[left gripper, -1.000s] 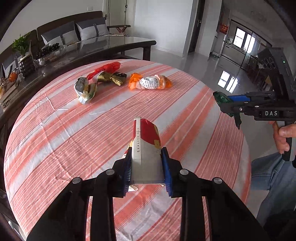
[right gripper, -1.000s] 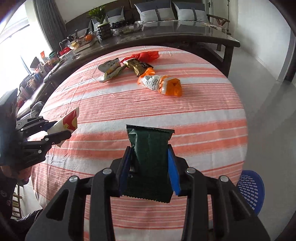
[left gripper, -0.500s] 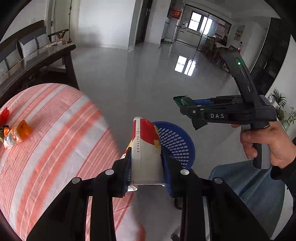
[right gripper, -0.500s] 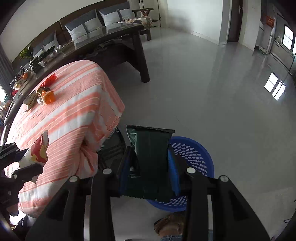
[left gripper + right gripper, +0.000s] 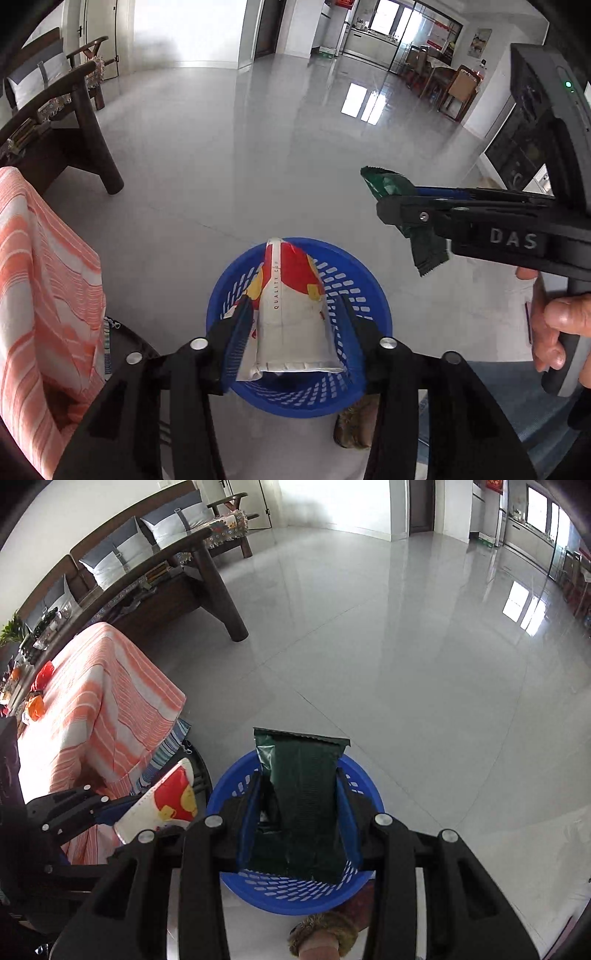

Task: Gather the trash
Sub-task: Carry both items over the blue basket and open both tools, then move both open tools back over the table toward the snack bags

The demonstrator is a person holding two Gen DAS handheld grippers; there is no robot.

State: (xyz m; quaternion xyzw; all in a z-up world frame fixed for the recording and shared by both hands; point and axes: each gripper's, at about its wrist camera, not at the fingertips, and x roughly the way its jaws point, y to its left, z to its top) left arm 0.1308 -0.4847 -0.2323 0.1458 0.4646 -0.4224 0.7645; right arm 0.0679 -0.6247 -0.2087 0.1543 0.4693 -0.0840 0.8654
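A blue plastic basket (image 5: 354,266) stands on the grey floor, right under both grippers. My left gripper (image 5: 295,310) hangs over it with its jaws opening. The white and red wrapper (image 5: 291,295) still sits between its pads (image 5: 240,332), with a gap on each side. My right gripper (image 5: 299,786) holds a dark green packet (image 5: 306,794) over the same basket (image 5: 229,786). Its jaws are just starting to open, with the pads still on the packet. In the left wrist view the right gripper (image 5: 399,206) and green packet (image 5: 388,182) are at the right.
The table with the orange-striped cloth (image 5: 99,709) stands to the left, and a few wrappers (image 5: 35,705) lie on its far side. A dark wooden bench (image 5: 207,576) is behind it. A slippered foot (image 5: 325,938) is beside the basket. A hand (image 5: 561,332) grips the right handle.
Both grippers swung away from the table and sank over the blue basket. The left jaws have spread off the white and red wrapper. The green packet is still gripped.
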